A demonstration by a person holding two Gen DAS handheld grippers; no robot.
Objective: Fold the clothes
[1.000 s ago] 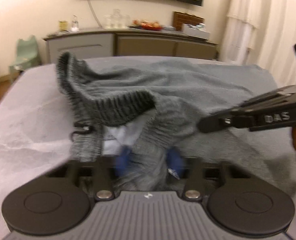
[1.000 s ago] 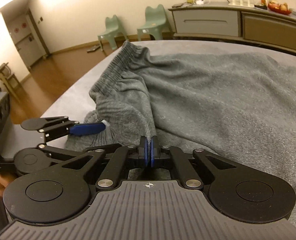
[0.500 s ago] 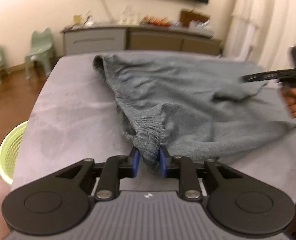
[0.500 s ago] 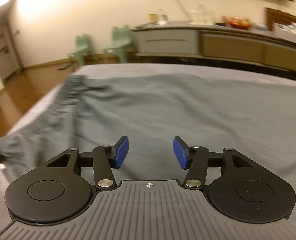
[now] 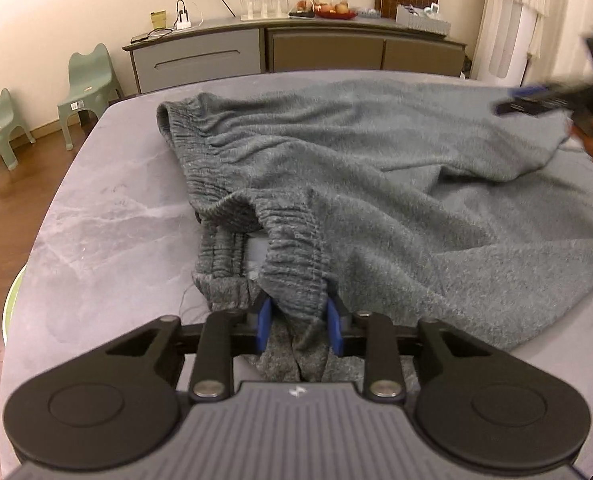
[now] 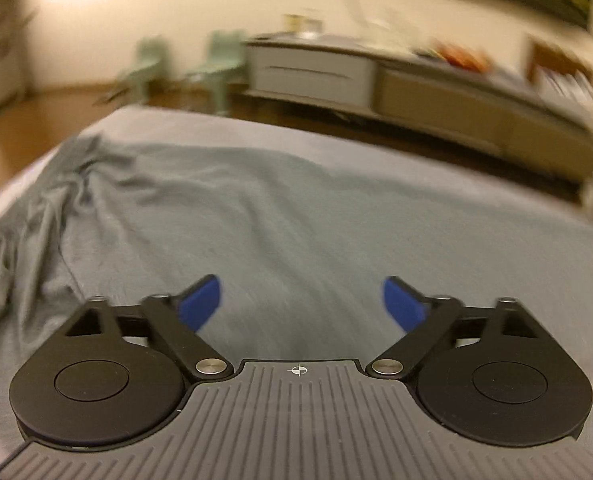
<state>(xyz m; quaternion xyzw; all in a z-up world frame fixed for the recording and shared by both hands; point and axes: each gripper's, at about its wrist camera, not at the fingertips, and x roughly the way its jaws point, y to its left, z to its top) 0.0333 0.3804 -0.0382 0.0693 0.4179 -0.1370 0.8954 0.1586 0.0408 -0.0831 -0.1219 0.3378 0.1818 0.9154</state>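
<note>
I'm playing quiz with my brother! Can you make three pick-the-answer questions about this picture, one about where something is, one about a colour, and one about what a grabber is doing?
1. Where are the two little chairs?
A. On the floor beside the cabinet
B. On top of the table
C. Under the curtain

2. What colour are the grabber's finger pads?
A. Red
B. Blue
C. Yellow

3. What is the left gripper doing?
A. Hanging open over a bare table
B. Holding a cup
C. Pinching the trousers' waistband

Answers:
1. A: the little green chairs stand on the wooden floor, left of the cabinet.
2. B: the pads are blue in the left wrist view.
3. C: the left gripper has the ribbed waistband of the grey trousers bunched between its pads.
</note>
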